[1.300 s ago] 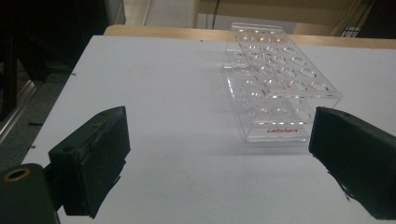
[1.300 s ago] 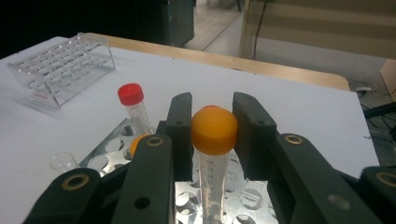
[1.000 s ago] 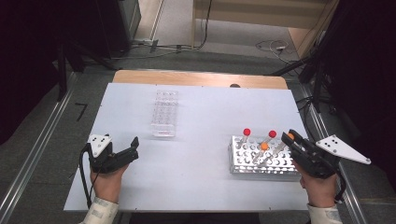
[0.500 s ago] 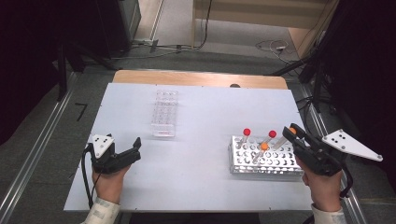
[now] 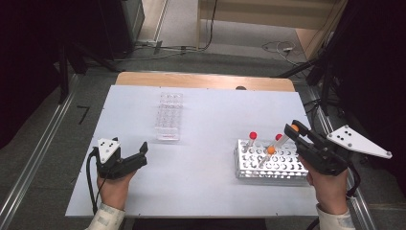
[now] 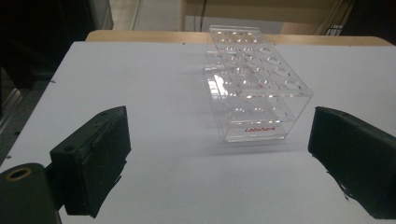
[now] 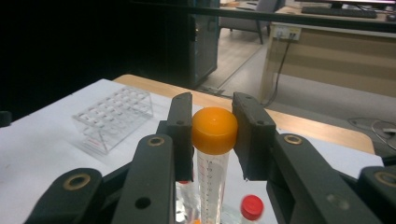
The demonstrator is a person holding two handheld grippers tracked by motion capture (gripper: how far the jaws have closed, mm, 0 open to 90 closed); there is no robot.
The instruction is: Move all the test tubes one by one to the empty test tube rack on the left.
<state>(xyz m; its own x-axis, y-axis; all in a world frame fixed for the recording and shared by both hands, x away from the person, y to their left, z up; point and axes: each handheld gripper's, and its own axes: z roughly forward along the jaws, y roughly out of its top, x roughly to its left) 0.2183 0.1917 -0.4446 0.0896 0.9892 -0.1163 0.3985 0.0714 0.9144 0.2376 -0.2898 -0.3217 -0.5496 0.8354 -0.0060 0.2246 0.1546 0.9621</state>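
Here the orange-capped tube sits clamped between the right gripper fingers.

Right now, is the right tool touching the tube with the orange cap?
Touching. In the right gripper view the right tool has both jaws pressed against the orange cap of the tube, one on each side, with no gap.

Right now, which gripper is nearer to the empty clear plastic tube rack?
Left. The left gripper sits just before the clear plastic rack, facing it; the right gripper is across the table, over the white rack.
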